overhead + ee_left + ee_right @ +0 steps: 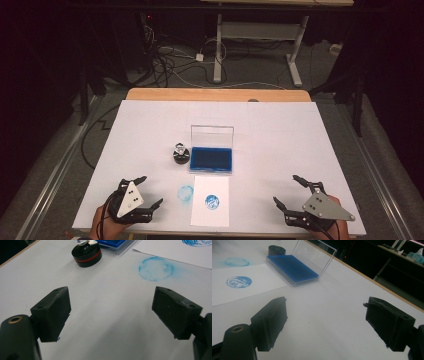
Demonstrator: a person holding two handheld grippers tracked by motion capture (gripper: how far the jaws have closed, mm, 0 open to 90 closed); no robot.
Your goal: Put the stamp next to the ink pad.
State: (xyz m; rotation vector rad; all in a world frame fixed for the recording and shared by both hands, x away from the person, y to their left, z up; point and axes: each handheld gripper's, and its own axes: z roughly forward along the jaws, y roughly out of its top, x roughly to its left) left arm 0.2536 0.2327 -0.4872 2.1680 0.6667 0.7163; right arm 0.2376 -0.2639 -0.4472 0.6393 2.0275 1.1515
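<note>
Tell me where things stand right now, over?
Both tongs, left and right, open, empty, near table edge. Stamp upright beside open ink pad; paper already stamped blue. Nothing in the way.

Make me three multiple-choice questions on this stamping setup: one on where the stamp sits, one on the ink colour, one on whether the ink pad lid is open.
1. Where does the round stamp stand?
A. On the sheet of paper
B. Just left of the ink pad
C. Between the right gripper's fingers

2. What colour is the ink pad?
A. Red
B. Green
C. Blue

3. How is the ink pad's clear lid?
A. Raised open
B. Shut flat
C. Lying apart on the table

Key:
1 B: in the high view the stamp stands on the table beside the pad's left edge, while the left gripper and right gripper are both open and hold nothing.
2 C: the pad is blue, as is the round print on the sheet of paper.
3 A: the lid stands up at the pad's far edge.
</note>
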